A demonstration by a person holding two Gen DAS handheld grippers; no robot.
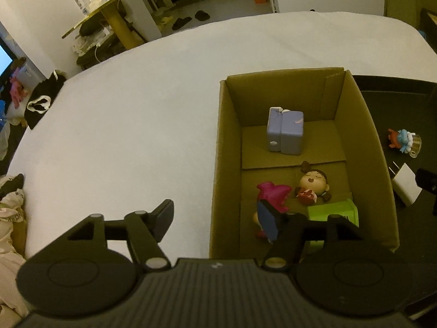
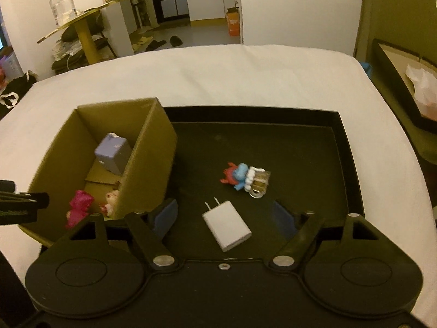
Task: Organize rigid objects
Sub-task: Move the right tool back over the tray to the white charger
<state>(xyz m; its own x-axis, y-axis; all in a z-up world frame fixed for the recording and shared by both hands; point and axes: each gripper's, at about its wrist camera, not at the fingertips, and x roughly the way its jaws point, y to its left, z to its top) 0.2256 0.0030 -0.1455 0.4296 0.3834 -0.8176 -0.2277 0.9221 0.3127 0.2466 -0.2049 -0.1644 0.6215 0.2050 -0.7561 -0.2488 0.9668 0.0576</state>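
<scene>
An open cardboard box (image 1: pixel 226 164) holds a purple block (image 1: pixel 285 131), a doll figure (image 1: pixel 314 183), a pink toy (image 1: pixel 273 194) and a green box (image 1: pixel 336 210). My left gripper (image 1: pixel 215 218) is open and straddles the box's near left wall, with its right finger inside above the pink toy. Nothing is gripped. To the right, a black tray (image 2: pixel 341 150) carries a white charger (image 2: pixel 226 225) and a blue-and-red figure with a mug (image 2: pixel 245 177). My right gripper (image 2: pixel 224 218) is open with the charger lying between its fingers; the pads stand apart from it.
Box (image 2: pixel 147 164) and tray sit side by side on a white bed (image 2: pixel 245 76). Beyond its far edge are a round yellow table (image 2: pixel 82 16) with a glass jar, shoes on the floor and an orange carton. Clothes lie by the bed's left side (image 1: pixel 41 104).
</scene>
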